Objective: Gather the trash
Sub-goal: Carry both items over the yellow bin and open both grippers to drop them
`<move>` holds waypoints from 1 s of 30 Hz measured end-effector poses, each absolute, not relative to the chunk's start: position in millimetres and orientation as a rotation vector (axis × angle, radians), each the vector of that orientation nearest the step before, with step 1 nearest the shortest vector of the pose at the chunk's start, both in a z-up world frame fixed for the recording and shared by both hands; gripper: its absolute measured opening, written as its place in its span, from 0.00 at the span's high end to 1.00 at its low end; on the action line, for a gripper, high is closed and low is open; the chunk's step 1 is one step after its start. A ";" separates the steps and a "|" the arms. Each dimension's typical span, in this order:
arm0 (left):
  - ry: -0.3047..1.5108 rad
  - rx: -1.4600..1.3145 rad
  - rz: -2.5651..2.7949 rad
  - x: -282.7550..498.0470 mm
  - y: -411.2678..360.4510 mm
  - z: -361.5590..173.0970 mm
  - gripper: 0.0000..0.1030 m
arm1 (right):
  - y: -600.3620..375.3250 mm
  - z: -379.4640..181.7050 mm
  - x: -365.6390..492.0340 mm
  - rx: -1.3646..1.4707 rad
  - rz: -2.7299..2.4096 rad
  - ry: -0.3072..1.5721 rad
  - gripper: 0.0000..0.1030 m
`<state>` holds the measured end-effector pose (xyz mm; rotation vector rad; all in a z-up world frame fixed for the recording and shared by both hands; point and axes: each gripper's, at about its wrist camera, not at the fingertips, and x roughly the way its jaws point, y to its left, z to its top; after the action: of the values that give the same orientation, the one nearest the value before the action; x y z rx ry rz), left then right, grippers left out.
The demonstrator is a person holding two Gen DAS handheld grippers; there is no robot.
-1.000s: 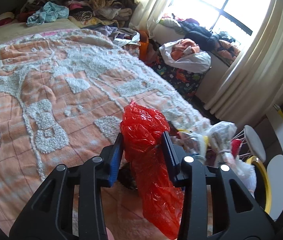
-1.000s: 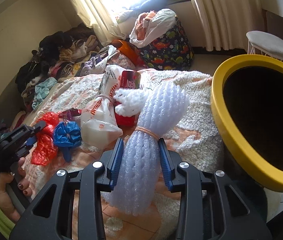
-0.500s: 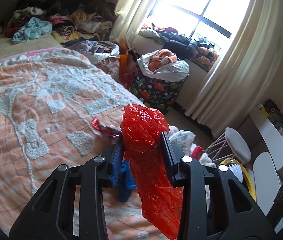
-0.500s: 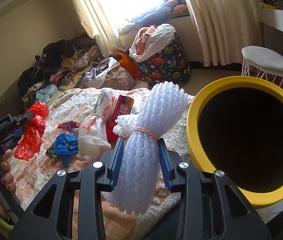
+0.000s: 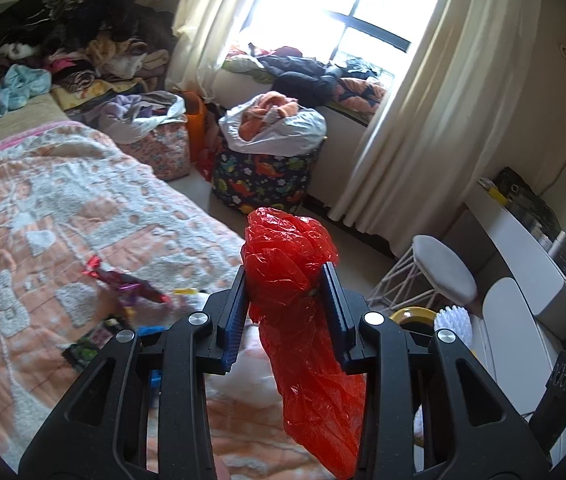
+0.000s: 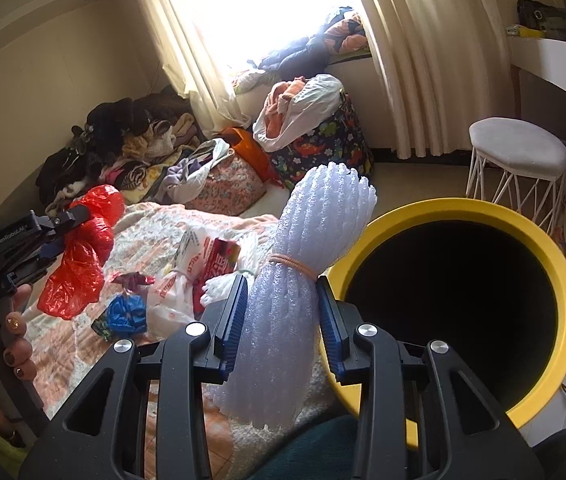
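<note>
My left gripper (image 5: 286,300) is shut on a crumpled red plastic bag (image 5: 303,320) that hangs down between its blue pads, held above the bed's edge. The same red bag (image 6: 83,252) and left gripper (image 6: 61,222) show at the left of the right wrist view. My right gripper (image 6: 279,312) is shut on a roll of white foam wrap (image 6: 303,272) bound with a rubber band. A yellow-rimmed bin (image 6: 543,256) with a dark inside stands just right of the roll. More trash lies on the bed: a white printed bag (image 6: 175,300), a red packet (image 6: 221,260), a blue bag (image 6: 127,314).
A peach and white blanket (image 5: 43,208) covers the bed. Heaps of clothes (image 5: 67,52) lie at its far end. A dinosaur-print basket (image 5: 263,176), a white stool (image 6: 519,160) and curtains (image 5: 423,120) stand by the window. A white desk (image 5: 523,240) is at the right.
Both grippers have risen and swung right, away from the bed, each still holding its load. The yellow bin now fills more of the right wrist view.
</note>
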<state>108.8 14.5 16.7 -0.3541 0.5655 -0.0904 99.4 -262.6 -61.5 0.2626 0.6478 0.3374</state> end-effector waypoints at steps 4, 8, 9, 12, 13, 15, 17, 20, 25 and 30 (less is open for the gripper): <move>0.566 -0.345 -0.125 114.3 -8.3 21.4 0.72 | -280.1 -54.8 100.0 0.273 0.316 0.635 0.68; 0.569 -0.329 -0.156 119.6 -26.9 23.9 0.72 | -299.2 -50.7 100.0 0.291 0.286 0.621 0.68; 0.570 -0.322 -0.165 120.9 -32.3 24.6 0.72 | -304.0 -50.6 100.5 0.297 0.279 0.621 0.68; 0.574 -0.310 -0.185 122.5 -42.5 25.7 0.72 | -315.7 -49.0 101.8 0.306 0.258 0.615 0.68; 0.574 -0.306 -0.190 122.8 -47.1 26.4 0.72 | -319.4 -48.3 102.2 0.308 0.254 0.614 0.68; 0.577 -0.300 -0.203 124.5 -54.2 27.1 0.72 | -324.6 -48.1 100.1 0.309 0.247 0.610 0.68; 0.579 -0.288 -0.214 125.4 -62.1 27.0 0.72 | -330.1 -49.0 99.5 0.311 0.248 0.615 0.68; 0.584 -0.281 -0.226 127.6 -71.2 26.8 0.72 | -337.3 -49.8 97.7 0.311 0.238 0.620 0.68; 0.592 -0.264 -0.251 131.5 -84.7 26.9 0.72 | -346.3 -51.9 95.0 0.315 0.221 0.629 0.68; 0.601 -0.247 -0.275 134.6 -99.6 25.5 0.72 | -355.7 -55.6 93.9 0.329 0.203 0.642 0.68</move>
<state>134.6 -99.6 25.5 -0.2475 0.6006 -0.2748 93.9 -355.7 -55.6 0.3289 0.6416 0.2026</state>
